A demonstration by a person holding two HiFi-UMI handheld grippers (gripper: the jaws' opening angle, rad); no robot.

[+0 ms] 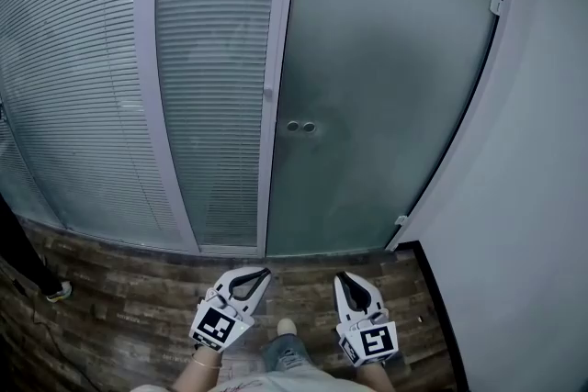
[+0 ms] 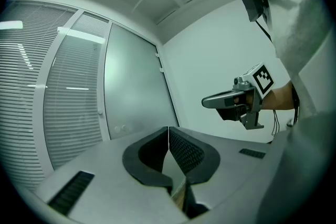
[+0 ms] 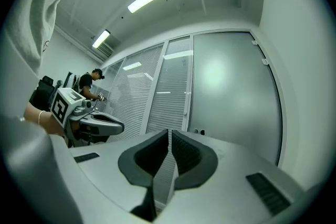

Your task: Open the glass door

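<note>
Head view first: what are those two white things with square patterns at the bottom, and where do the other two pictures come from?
There is no robot here. A person holds a tool in each hand, and each tool ends in a two-jaw claw. The head view comes from a camera on the person's head. It looks down at the left claw and right claw above the wood-patterned floor. The patterned cubes are parts of the tools. The other two pictures come from a camera riding on each claw, looking along its jaws. Both claws are shut and hold nothing. Ahead is the frosted glass door, closed, with two small round fittings near its edge. Beside it is a glass wall with blinds. Neither claw touches the door.
</note>
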